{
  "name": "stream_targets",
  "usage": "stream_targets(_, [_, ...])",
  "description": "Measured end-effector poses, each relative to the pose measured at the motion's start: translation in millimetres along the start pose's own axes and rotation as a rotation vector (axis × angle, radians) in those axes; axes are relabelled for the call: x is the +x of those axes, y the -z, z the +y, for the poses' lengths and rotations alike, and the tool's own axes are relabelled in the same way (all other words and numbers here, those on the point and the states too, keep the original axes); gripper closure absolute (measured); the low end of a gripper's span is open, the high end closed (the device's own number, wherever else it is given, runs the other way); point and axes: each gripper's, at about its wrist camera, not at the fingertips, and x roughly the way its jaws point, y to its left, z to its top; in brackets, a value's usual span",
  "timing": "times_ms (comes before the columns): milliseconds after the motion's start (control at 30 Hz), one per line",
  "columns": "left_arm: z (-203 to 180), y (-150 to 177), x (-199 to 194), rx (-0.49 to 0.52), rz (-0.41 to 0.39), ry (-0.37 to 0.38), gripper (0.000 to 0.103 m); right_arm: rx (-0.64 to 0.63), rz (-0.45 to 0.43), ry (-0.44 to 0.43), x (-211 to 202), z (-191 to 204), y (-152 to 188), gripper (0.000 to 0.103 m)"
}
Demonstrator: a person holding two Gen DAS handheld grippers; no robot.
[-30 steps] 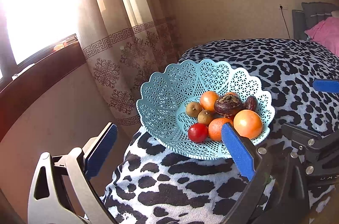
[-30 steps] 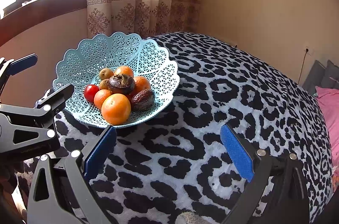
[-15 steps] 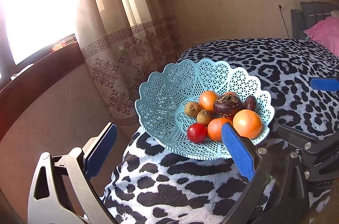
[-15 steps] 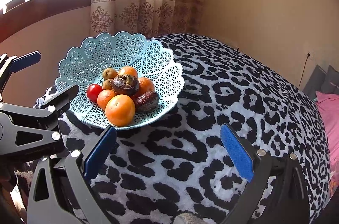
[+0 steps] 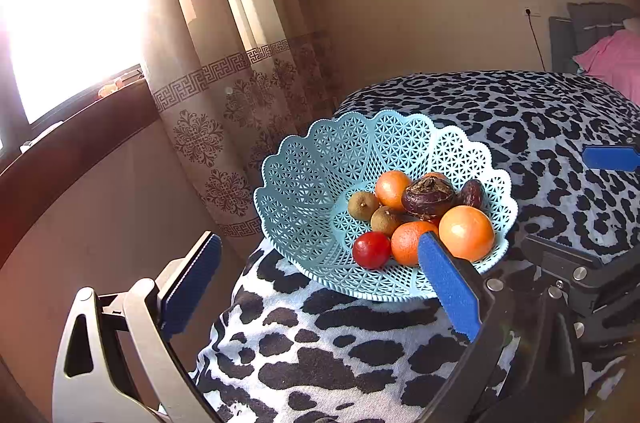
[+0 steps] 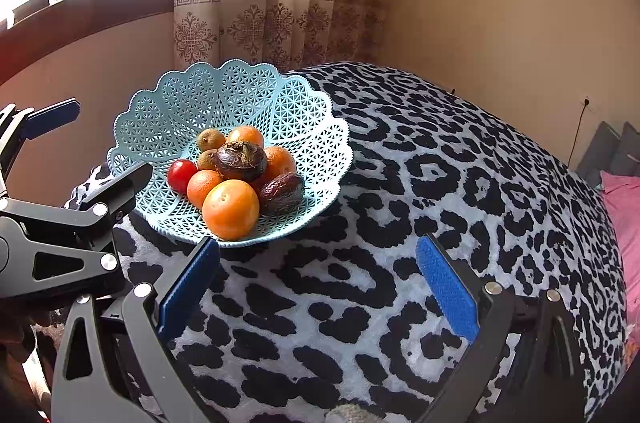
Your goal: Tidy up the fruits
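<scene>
The left gripper [image 5: 320, 287], a two-finger tong with ribbed blue pads [image 5: 448, 287], is standing spread wide and pinching nothing; its right pad is overlapping the near rim of the pale blue scalloped lattice plastic basket [image 5: 320, 183] in the left wrist view, though whether it is touching the rim cannot be told; its left pad is hanging off the bed's edge, apart from everything. The right gripper [image 6: 318, 281], the same build with blue pads [image 6: 446, 289], is likewise gaping wide and empty, hovering over the black-and-white leopard-print blanket [image 6: 460, 183]; its left pad is sitting just beside the basket's near rim.

The basket is resting on the blanket near the corner by the beige patterned curtain [image 6: 256, 23]; all the fruit is lying heaped in its bowl: a large round orange [image 6: 231, 209] nearest the grippers, a smaller orange tangerine [image 6: 203, 188] touching it, a glossy red cherry tomato [image 6: 182, 176] to the left, a dark brown-purple mangosteen [image 6: 241, 160] on top of the pile, a wrinkled dark date [image 6: 282, 192] to the right, two small tan longans [image 6: 210, 139] behind, and two more orange fruits partly hidden.
</scene>
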Motion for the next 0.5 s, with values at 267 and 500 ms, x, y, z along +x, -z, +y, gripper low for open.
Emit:
stream_targets(267, [0.1,-0.2,-0.3,0.001,-0.001,0.0,0.003,0.008,0.0,-0.013,-0.6,-2.1,0.3,0.005])
stream_targets(500, [-0.7,-0.5,-2.6,0.004,-0.001,-0.002,0.003,0.017,-0.011,-0.036,-3.1,-4.2,1.9,0.005])
